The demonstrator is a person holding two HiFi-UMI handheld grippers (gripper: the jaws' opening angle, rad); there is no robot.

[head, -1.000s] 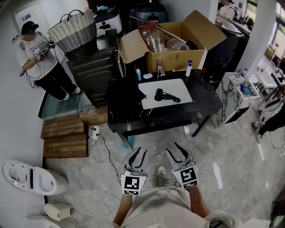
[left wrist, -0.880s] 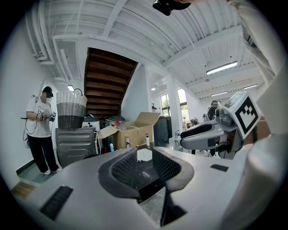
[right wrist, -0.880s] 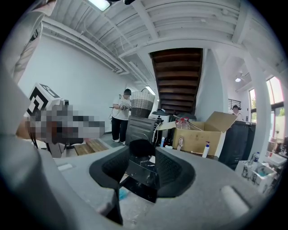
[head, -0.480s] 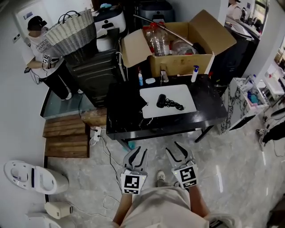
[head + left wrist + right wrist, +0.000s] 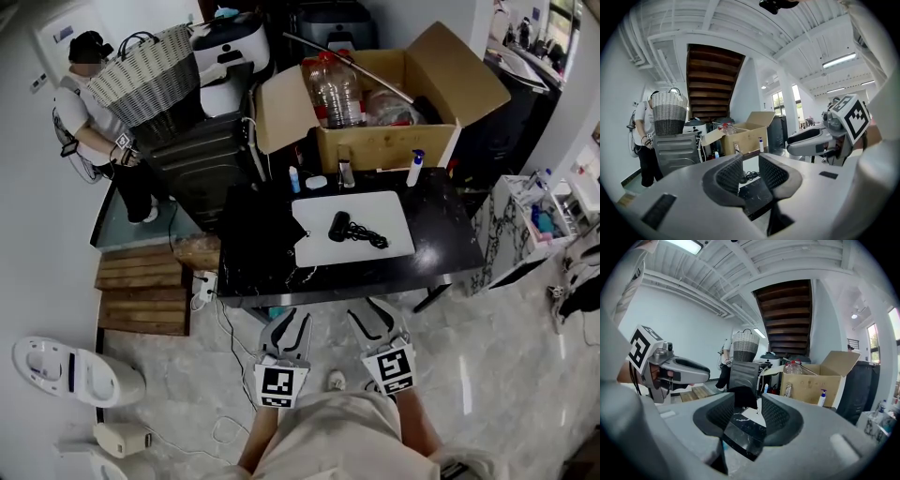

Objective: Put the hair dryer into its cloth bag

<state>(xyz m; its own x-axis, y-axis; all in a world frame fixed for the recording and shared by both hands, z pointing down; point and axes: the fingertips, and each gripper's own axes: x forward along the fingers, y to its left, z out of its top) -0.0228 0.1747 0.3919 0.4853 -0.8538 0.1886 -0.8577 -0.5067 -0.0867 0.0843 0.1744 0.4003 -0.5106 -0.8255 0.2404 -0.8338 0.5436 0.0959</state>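
I am holding the left tool [image 5: 289, 321] and the right tool [image 5: 366, 310] side by side in front of me, short of the black marble-patterned surface [image 5: 441, 246]. Both have their jaws apart with nothing between them. I judge this to be the approach, with nothing grasped yet.

The small black hair dryer [image 5: 337, 225] is lying on its side on the white rectangular mat [image 5: 389, 208], with its black coiled cord [image 5: 368, 236] trailing to its right. The black cloth bag [image 5: 258, 230] is lying slumped on the surface just left of the mat, apart from the dryer.

To do this well, I am planning to give one tool to the bag and the other to the dryer. The left tool is nearer the bag, so it should pinch one layer at the mouth and lift it open. The right tool should take the dryer by its handle. The loose cord could snag on the bag's rim, so I am thinking of gathering it in with the dryer.

From here I cannot make out where the bag's mouth is, nor whether anything is inside it. Behind the mat, the open brown cardboard box [image 5: 384, 142] is holding clear plastic bottles [image 5: 339, 89] and other items I cannot identify. The grey woven basket [image 5: 145, 70] is sitting on the dark cabinet [image 5: 202, 155], and its contents are hidden.
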